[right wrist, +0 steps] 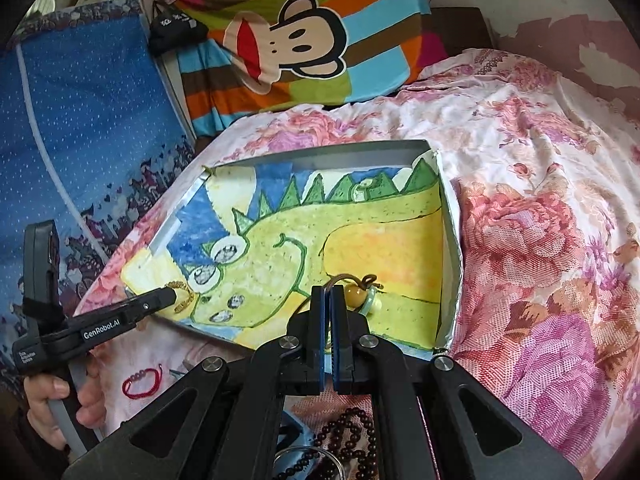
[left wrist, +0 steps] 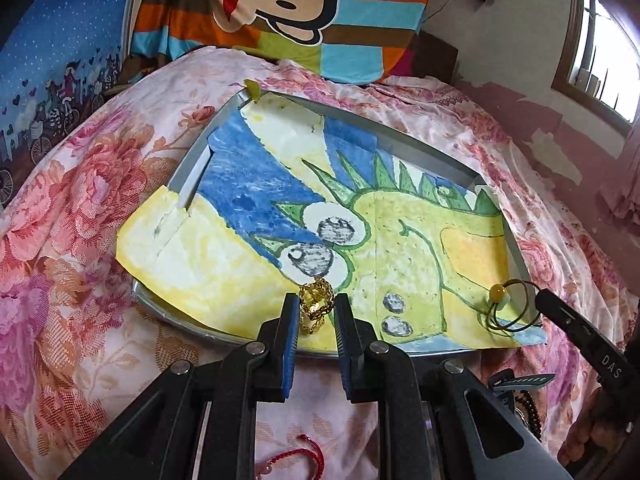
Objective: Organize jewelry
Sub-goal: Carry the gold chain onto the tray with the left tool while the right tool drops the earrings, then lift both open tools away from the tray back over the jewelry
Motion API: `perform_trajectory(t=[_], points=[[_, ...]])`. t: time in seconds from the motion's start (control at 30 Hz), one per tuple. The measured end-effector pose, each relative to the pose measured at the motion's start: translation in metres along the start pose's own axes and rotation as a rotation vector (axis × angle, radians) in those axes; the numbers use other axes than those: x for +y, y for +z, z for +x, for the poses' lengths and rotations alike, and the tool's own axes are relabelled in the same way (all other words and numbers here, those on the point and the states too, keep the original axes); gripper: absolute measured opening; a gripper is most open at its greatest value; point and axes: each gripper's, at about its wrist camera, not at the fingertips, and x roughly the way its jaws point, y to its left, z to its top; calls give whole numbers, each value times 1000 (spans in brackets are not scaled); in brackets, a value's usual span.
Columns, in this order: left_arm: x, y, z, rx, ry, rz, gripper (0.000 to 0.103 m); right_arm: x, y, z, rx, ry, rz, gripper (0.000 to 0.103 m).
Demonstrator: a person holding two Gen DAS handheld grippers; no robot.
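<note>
- Floral bedspread point(right wrist: 540, 240) covers the bed and carries everything; nearest the person, a red cord bracelet point(right wrist: 142, 380) and a string of dark beads point(right wrist: 352, 432) lie on it, not yet in the tray.
- Just beyond them sits a shallow metal tray point(right wrist: 450, 264) lined with a child's dinosaur drawing point(left wrist: 400, 240).
- Left gripper point(left wrist: 316, 312) hangs over the tray's near edge with its jaws apart; the gold chain ring point(left wrist: 316, 306) sits between the pads, and contact cannot be made out, so it looks let go.
- Right gripper point(right wrist: 330, 296) is clenched on the thin cord of the amber bead loop point(left wrist: 506, 306), the bead lying on the drawing just ahead of its tips.
- Both pieces look light and limp: the cord will sag and swing, the linked ring may slip or roll. Pinching across the ring's band, or the cord close by the bead, seems safest.
- Farther back, a striped monkey pillow point(left wrist: 280, 8) rests at the head.
</note>
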Motion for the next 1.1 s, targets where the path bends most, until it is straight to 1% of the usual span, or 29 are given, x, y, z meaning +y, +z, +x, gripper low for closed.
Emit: perform_trajectory(t=[0.1, 0.13, 0.17, 0.2, 0.23, 0.27, 0.33, 0.4, 0.43, 0.47, 0.5, 0.53, 0.57, 0.63, 0.67, 0.73, 0.8, 0.83, 1.0, 1.03, 1.1], points=[[-2, 1, 0, 5, -6, -1, 20, 0, -1, -1, 10, 2, -3, 4], [-2, 1, -1, 4, -11, 0, 25, 0, 0, -1, 13, 1, -6, 5], [-3, 1, -2, 1, -17, 2, 36, 0, 0, -2, 13, 1, -10, 8], [-4, 0, -4, -7, -19, 1, 44, 1, 0, -2, 13, 1, -11, 11], [-5, 0, -8, -24, -18, -1, 63, 2, 0, -3, 12, 4, -12, 18], [-6, -1, -12, -49, -11, -4, 73, 3, 0, -4, 8, 4, -13, 26], [-8, -1, -19, -69, -15, -5, 73, 3, 1, -7, -3, 3, -16, 34], [-9, 0, -22, -65, -21, -1, 73, 5, 2, -12, -17, 0, -24, 38], [-10, 0, -25, -70, -16, -2, 76, 6, 3, -15, -24, -3, -28, 42], [-10, -1, -29, -76, -13, -5, 83, 7, 3, -19, -34, -14, -36, 51], [-10, -2, -33, -90, -10, -11, 88, 8, 4, -22, -45, -22, -40, 56], [-9, -3, -38, -112, -1, -21, 95, 10, 4, -27, -64, -30, -47, 64], [-9, -5, -46, -148, 15, -36, 99, 10, 4, -31, -77, -34, -51, 67], [-7, -10, -56, -201, 31, -55, 103, 11, 4, -40, -100, -42, -60, 72], [-7, -11, -59, -214, 40, -61, 103, 12, 3, -44, -114, -46, -67, 75], [-4, -15, -68, -232, 56, -75, 103, 14, 0, -55, -152, -27, -77, 76], [-2, -19, -78, -255, 64, -84, 103, 16, -6, -68, -193, -12, -86, 86], [-1, -22, -84, -271, 69, -83, 103, 18, -8, -73, -209, -11, -91, 92], [-3, -41, -116, -341, 101, -54, 103, 25, -18, -101, -264, 11, -93, 98], [-3, -46, -124, -354, 103, -56, 103, 26, -19, -105, -267, 15, -93, 100], [-4, -53, -135, -370, 98, -56, 103, 31, -25, -114, -266, 12, -101, 101]])
